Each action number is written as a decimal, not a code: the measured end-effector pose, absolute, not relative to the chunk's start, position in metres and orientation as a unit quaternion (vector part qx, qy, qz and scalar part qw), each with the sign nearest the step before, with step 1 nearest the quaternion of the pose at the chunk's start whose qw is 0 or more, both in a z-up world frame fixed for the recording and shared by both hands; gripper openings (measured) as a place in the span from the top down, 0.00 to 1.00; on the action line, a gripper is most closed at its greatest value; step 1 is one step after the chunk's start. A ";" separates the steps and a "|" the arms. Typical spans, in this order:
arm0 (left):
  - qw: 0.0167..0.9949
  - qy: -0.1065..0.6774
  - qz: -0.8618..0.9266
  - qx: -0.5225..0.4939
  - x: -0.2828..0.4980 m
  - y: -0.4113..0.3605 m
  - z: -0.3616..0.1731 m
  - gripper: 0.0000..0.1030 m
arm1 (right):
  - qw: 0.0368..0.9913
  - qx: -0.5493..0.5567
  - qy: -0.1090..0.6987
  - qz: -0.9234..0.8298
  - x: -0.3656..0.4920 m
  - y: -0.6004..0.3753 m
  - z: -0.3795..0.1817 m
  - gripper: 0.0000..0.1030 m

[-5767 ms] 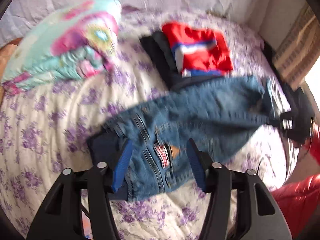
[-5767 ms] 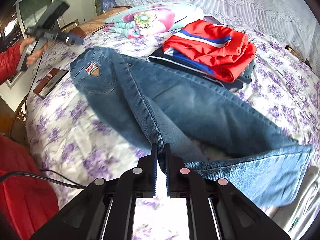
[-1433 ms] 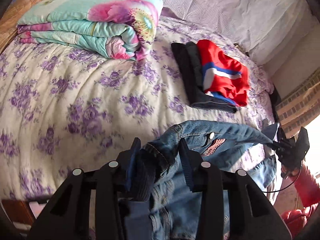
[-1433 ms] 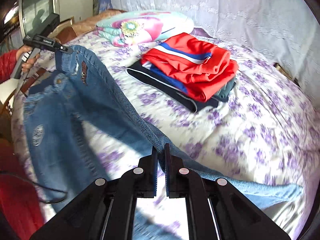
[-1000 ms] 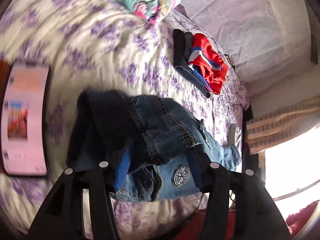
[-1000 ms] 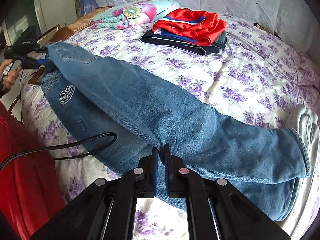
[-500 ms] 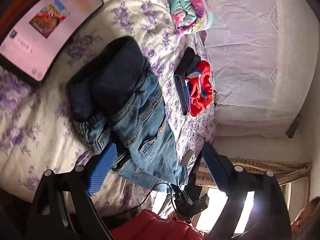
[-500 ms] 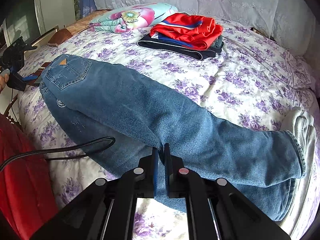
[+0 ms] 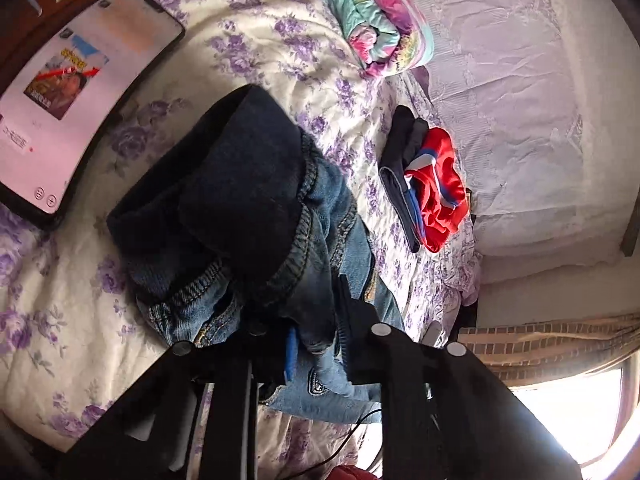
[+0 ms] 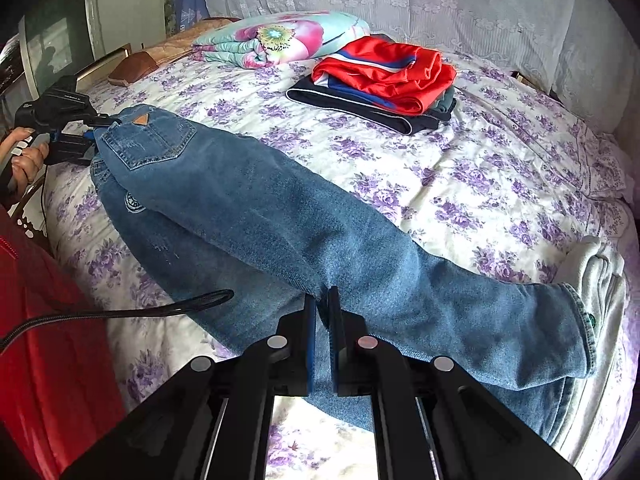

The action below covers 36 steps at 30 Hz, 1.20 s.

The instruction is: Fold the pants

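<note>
floral bedspread (image 10: pixel 460 168), jeans (image 10: pixel 280 216) laid flat, left gripper (image 9: pixel 316 340) fingers pinching waistband, right gripper (image 10: pixel 322 316) fingers pinching leg

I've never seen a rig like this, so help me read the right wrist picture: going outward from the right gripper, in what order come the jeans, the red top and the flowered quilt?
1. Jeans: pinched in the right gripper.
2. Red top: mid-bed, on a dark folded stack.
3. Flowered quilt: farthest, up-left by the curtain.
</note>
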<state>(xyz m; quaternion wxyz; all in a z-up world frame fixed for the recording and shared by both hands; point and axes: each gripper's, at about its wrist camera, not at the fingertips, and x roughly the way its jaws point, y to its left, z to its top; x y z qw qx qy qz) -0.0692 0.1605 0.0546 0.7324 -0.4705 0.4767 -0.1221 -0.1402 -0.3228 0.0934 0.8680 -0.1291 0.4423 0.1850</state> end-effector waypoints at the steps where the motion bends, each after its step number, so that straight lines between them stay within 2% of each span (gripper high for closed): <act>1: 0.740 0.477 -0.128 -0.456 -0.073 0.162 0.061 0.87 | 0.867 -0.131 0.443 0.188 -0.144 -0.324 0.097 0.94; 4: 0.745 0.505 -0.135 -0.415 -0.086 0.165 0.059 0.87 | 0.855 -0.123 0.463 0.199 -0.155 -0.328 0.093 0.94; 9: 0.716 0.542 -0.098 -0.429 -0.094 0.169 0.014 0.85 | 0.826 -0.091 0.520 0.195 -0.155 -0.326 0.037 0.94; 13: 0.723 0.546 -0.096 -0.412 -0.101 0.176 0.035 0.83 | 0.832 -0.052 0.521 0.183 -0.152 -0.331 0.028 0.92; 15: 0.737 0.548 -0.094 -0.384 -0.105 0.181 0.052 0.77 | 0.834 -0.046 0.516 0.187 -0.154 -0.332 0.029 0.91; 17: 0.772 0.531 -0.084 -0.340 -0.108 0.182 0.078 0.66 | 0.834 -0.035 0.517 0.190 -0.153 -0.335 0.030 0.91; 21: 0.818 0.489 -0.117 -0.280 -0.106 0.165 0.118 0.56 | 0.846 0.004 0.499 0.187 -0.159 -0.344 0.050 0.89; 22: 0.823 0.483 -0.127 -0.270 -0.103 0.157 0.122 0.45 | 0.854 0.023 0.485 0.185 -0.161 -0.349 0.058 0.84; 23: 0.825 0.482 -0.133 -0.263 -0.100 0.152 0.122 0.37 | 0.865 0.047 0.468 0.174 -0.164 -0.358 0.067 0.74; 25: 0.823 0.488 -0.143 -0.252 -0.089 0.131 0.112 0.36 | 0.890 0.088 0.431 0.122 -0.170 -0.383 0.084 0.67; 27: 0.811 0.506 -0.148 -0.254 -0.078 0.117 0.094 0.36 | 0.905 0.157 0.392 0.047 -0.176 -0.423 0.094 0.66; 31: 0.801 0.532 -0.120 -0.248 -0.070 0.106 0.050 0.36 | 0.870 0.324 0.357 -0.102 -0.198 -0.505 0.079 0.63; 33: 0.812 0.520 -0.127 -0.232 -0.071 0.102 0.047 0.32 | 0.852 0.365 0.352 -0.127 -0.203 -0.521 0.066 0.63; 36: 0.822 0.522 -0.143 -0.177 -0.073 0.087 0.050 0.21 | 0.854 0.369 0.346 -0.123 -0.200 -0.517 0.058 0.63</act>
